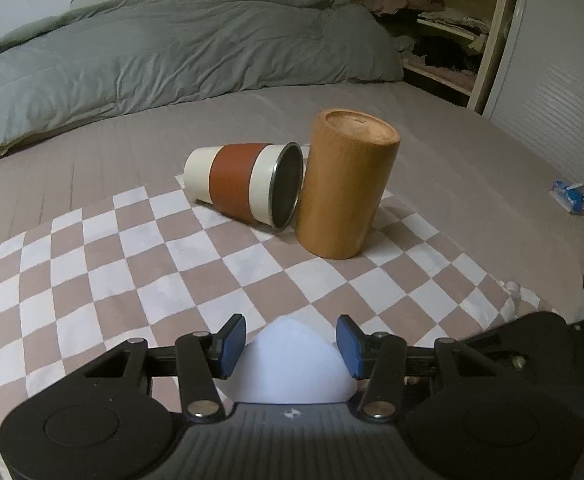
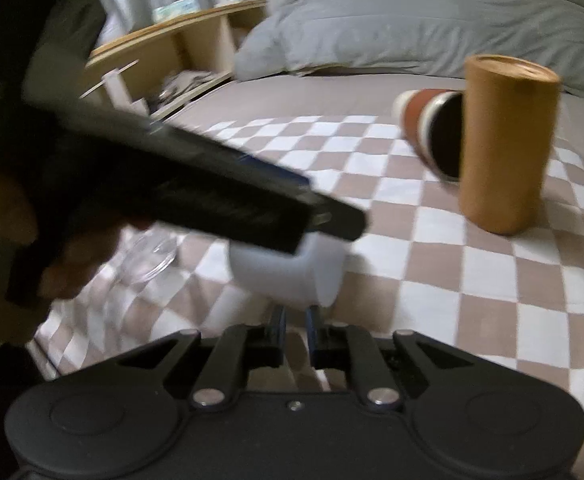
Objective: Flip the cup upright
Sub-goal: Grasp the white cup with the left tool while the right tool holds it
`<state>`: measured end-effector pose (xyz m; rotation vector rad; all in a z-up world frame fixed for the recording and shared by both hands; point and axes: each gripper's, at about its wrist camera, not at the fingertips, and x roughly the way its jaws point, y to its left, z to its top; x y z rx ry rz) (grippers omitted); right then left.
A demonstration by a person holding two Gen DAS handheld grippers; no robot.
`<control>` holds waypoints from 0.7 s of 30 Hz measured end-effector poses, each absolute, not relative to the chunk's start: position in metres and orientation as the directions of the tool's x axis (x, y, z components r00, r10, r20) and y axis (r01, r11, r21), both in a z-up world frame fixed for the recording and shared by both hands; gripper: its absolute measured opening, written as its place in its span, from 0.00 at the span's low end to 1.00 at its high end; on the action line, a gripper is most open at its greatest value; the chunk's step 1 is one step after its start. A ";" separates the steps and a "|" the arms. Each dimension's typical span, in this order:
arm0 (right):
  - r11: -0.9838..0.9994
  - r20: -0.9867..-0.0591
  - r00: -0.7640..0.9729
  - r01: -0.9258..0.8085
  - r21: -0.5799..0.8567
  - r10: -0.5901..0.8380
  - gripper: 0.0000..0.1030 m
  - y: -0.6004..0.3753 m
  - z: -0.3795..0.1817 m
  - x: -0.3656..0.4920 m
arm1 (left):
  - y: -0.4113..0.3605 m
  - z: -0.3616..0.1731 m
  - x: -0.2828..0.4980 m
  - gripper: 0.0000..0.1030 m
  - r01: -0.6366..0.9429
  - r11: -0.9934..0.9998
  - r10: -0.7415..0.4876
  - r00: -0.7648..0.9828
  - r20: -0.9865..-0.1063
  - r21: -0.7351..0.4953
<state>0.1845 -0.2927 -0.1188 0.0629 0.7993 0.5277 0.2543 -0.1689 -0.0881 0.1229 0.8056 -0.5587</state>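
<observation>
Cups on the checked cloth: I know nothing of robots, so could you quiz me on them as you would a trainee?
1. True or false: the brown-banded cup stands upright.
2. What does its open mouth face? A: the wooden cup. B: the duvet. C: the ceiling.
3. Fill in: the white thing sits between the fingers of the ___ gripper.

Key: 1 false, it lies on its side. 2 A. 3 left.
</observation>
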 end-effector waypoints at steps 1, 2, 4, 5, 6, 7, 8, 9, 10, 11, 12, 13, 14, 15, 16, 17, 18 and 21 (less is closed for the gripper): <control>0.877 -0.666 0.586 -0.413 0.245 0.462 0.11 -0.294 -0.120 0.186 | -0.168 -0.088 0.253 0.50 0.518 0.849 -0.427 0.559 -0.711 -0.103; 0.883 -0.669 0.589 -0.402 0.244 0.453 0.11 -0.296 -0.121 0.187 | -0.167 -0.087 0.251 0.50 0.520 0.848 -0.429 0.561 -0.708 -0.102; 0.890 -0.671 0.594 -0.383 0.248 0.443 0.11 -0.299 -0.123 0.190 | -0.165 -0.087 0.248 0.50 0.524 0.846 -0.429 0.565 -0.704 -0.095; 0.892 -0.671 0.596 -0.374 0.252 0.440 0.11 -0.301 -0.124 0.191 | -0.164 -0.086 0.246 0.51 0.525 0.846 -0.428 0.565 -0.705 -0.093; 0.895 -0.671 0.600 -0.366 0.255 0.436 0.11 -0.302 -0.125 0.192 | -0.163 -0.085 0.245 0.54 0.526 0.846 -0.428 0.563 -0.707 -0.093; 0.897 -0.669 0.602 -0.359 0.259 0.435 0.11 -0.303 -0.126 0.193 | -0.162 -0.085 0.245 0.60 0.528 0.844 -0.430 0.556 -0.711 -0.097; 0.898 -0.666 0.606 -0.352 0.266 0.435 0.11 -0.304 -0.126 0.194 | -0.162 -0.086 0.245 0.64 0.533 0.840 -0.433 0.544 -0.719 -0.103; 0.899 -0.662 0.611 -0.344 0.273 0.435 0.11 -0.306 -0.126 0.195 | -0.162 -0.087 0.244 0.68 0.539 0.836 -0.434 0.531 -0.728 -0.106; 0.899 -0.656 0.616 -0.334 0.283 0.436 0.11 -0.307 -0.125 0.196 | -0.162 -0.087 0.244 0.70 0.542 0.834 -0.431 0.527 -0.733 -0.101; 0.898 -0.650 0.620 -0.326 0.295 0.438 0.11 -0.309 -0.124 0.197 | -0.162 -0.088 0.243 0.70 0.543 0.835 -0.427 0.527 -0.735 -0.095; 0.896 -0.645 0.622 -0.320 0.309 0.444 0.11 -0.310 -0.124 0.198 | -0.162 -0.088 0.242 0.70 0.545 0.833 -0.429 0.527 -0.733 -0.096; 0.895 -0.646 0.619 -0.320 0.312 0.446 0.11 -0.310 -0.124 0.198 | -0.161 -0.088 0.241 0.71 0.548 0.831 -0.430 0.524 -0.735 -0.096; 0.895 -0.645 0.620 -0.321 0.309 0.445 0.11 -0.309 -0.124 0.198 | -0.161 -0.087 0.240 0.71 0.550 0.830 -0.432 0.521 -0.736 -0.098; 0.896 -0.646 0.620 -0.322 0.307 0.445 0.11 -0.308 -0.125 0.198 | -0.160 -0.087 0.240 0.71 0.551 0.829 -0.435 0.521 -0.734 -0.100; 0.895 -0.648 0.617 -0.324 0.307 0.446 0.11 -0.307 -0.126 0.199 | -0.159 -0.087 0.239 0.71 0.552 0.828 -0.437 0.521 -0.733 -0.102; 0.894 -0.648 0.616 -0.326 0.307 0.448 0.11 -0.307 -0.126 0.199 | -0.158 -0.086 0.238 0.71 0.554 0.826 -0.441 0.517 -0.734 -0.106; 0.894 -0.647 0.618 -0.330 0.303 0.447 0.11 -0.306 -0.126 0.199 | -0.158 -0.086 0.238 0.71 0.555 0.824 -0.444 0.511 -0.736 -0.111; 0.897 -0.643 0.626 -0.333 0.291 0.441 0.11 -0.308 -0.126 0.198 | -0.164 -0.086 0.241 0.71 0.546 0.833 -0.412 0.509 -0.756 -0.086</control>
